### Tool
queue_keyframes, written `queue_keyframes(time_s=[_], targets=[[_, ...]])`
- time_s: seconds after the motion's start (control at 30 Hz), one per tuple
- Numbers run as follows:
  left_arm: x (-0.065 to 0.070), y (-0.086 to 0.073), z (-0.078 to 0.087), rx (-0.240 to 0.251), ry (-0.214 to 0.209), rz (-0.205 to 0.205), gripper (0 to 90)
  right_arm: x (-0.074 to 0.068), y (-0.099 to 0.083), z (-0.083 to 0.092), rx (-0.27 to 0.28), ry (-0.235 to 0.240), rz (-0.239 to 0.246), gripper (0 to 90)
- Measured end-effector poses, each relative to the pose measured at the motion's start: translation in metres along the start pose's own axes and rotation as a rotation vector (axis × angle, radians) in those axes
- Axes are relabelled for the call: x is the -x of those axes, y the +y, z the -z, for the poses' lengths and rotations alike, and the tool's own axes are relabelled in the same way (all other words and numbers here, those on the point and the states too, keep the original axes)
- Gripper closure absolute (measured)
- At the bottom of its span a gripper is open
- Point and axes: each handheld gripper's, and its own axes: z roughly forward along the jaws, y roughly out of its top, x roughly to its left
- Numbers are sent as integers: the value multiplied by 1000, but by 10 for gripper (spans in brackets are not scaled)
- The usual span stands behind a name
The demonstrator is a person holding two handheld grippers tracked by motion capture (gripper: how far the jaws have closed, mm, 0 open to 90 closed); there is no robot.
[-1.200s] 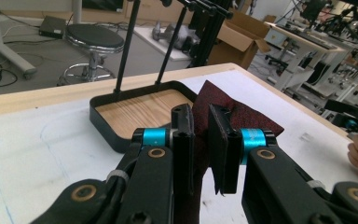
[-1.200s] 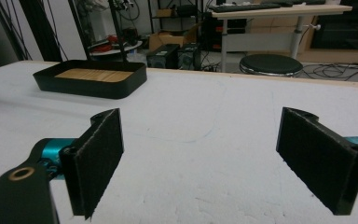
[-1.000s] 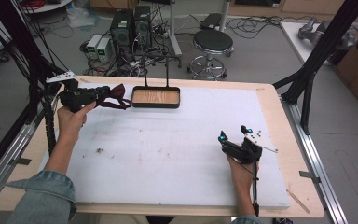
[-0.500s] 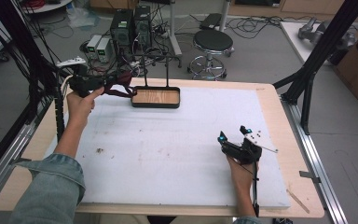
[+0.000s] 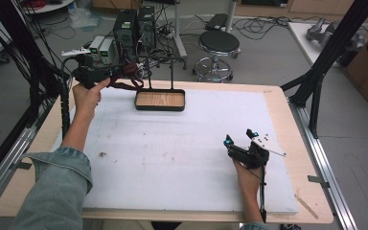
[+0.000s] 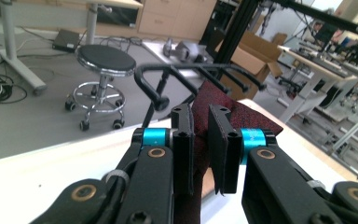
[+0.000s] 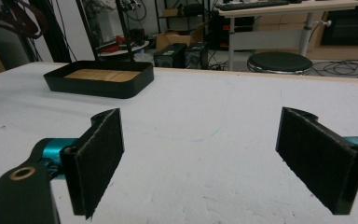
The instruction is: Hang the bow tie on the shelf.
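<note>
A black rack [image 5: 159,61] with prongs rises from a wood-floored tray [image 5: 160,100] at twelve o'clock on the table, and its prongs sit just beyond the left gripper [image 6: 200,140], whose jaws pinch a dark red cloth [image 6: 214,105]. That cloth hangs raised at about ten o'clock, beside the rack. The left forearm, in a denim sleeve, reaches up from seven o'clock. The right gripper [image 5: 243,146] rests at four o'clock, jaws spread wide with nothing between. White padding [image 5: 172,153] covers the wooden table; a stool [image 5: 219,43] and computers stand behind.
</note>
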Motion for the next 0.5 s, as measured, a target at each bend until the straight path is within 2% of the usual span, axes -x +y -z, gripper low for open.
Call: queue_keyframes(time_s=[0.17,0.23,0.5], targets=[[-1,5,-6,-5,3,3,801,0,0,0,1,4,0,143],[2,9,-12,-11,4,-13,801,0,0,0,1,5,-2,142],[6,18,-25,-7,-1,-22,801,0,0,0,-1,8,-3,142]])
